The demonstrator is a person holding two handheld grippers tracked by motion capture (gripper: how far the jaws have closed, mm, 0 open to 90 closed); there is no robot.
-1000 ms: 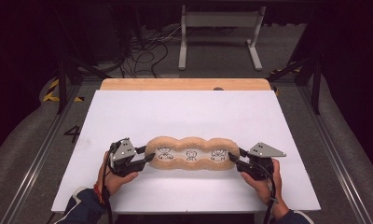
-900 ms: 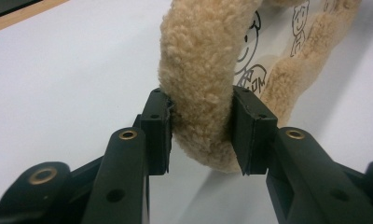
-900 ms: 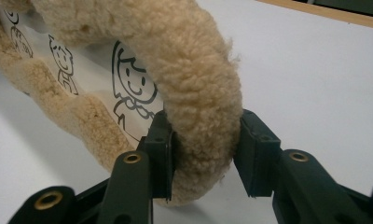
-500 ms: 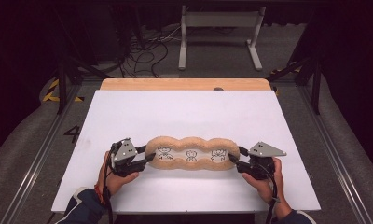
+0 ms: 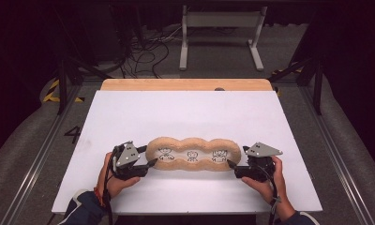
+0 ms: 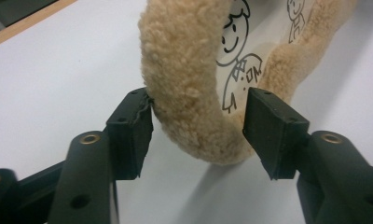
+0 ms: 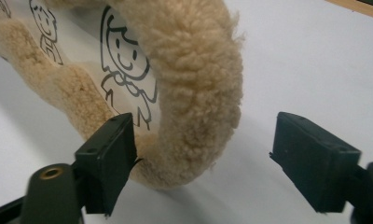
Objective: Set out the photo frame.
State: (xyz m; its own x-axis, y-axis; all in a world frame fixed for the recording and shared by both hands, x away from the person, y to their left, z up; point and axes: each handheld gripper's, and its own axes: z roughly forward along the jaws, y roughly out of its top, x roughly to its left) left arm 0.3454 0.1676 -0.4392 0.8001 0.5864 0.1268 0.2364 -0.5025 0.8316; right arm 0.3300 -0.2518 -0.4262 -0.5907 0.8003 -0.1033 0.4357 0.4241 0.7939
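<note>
**Letting go of the fluffy frame**

The fluffy frame [image 5: 191, 153] lies flat on the white surface [image 5: 185, 112], near the front, between my two grippers. My left gripper [image 5: 150, 162] has just been opening; its fingers [image 6: 128, 130] stand apart with the frame's end between them, one barely brushing the fluff. My right gripper [image 5: 230, 164] has just been opening too, wide, one finger [image 7: 105, 158] close to the fluff and the other well clear. I hold nothing now. I think I should pull both grippers straight back, slowly, so no fluff snags and the frame stays put.
</note>
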